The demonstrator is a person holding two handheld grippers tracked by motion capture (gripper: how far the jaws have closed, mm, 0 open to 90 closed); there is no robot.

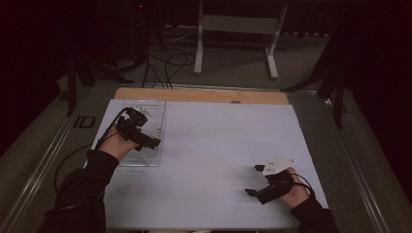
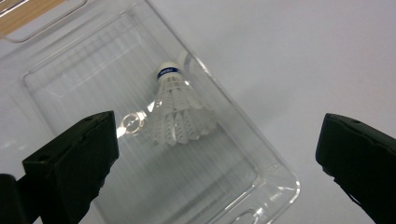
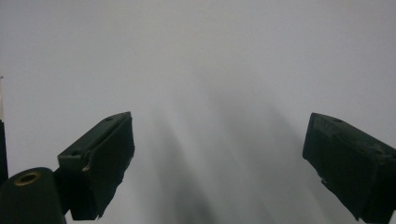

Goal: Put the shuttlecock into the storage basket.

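Left claw [image 2: 215, 154] stands with its jaws spread wide and nothing between them, poised above a clear plastic tray [image 2: 261, 186]; in the high view the same left claw [image 1: 145, 141] hangs over the tray [image 1: 145, 160] near the left edge of the white-covered table [image 1: 218, 145]. Directly below the gap, a white feathered shuttlecock [image 2: 177, 109] lies on its side on the tray floor, its cork head with a blue band pointing toward the tray's far wall and its skirt flaring toward the camera; a small bright ring of glare sits just beside the skirt. The shuttlecock appears released and at rest, so the step in hand is judged to be a clean withdrawal: the jaws are best kept fully apart and lifted straight up, clear of the tray walls, since a sideways drift could nudge the light tray or brush the feathers and roll the shuttlecock. Right claw [image 1: 256, 180] rests near the table's right front corner, well apart from the tray; seen along its own jaws, the right claw [image 3: 219, 158] is likewise open and empty over bare white table surface [image 3: 210, 56], and is best left idle.
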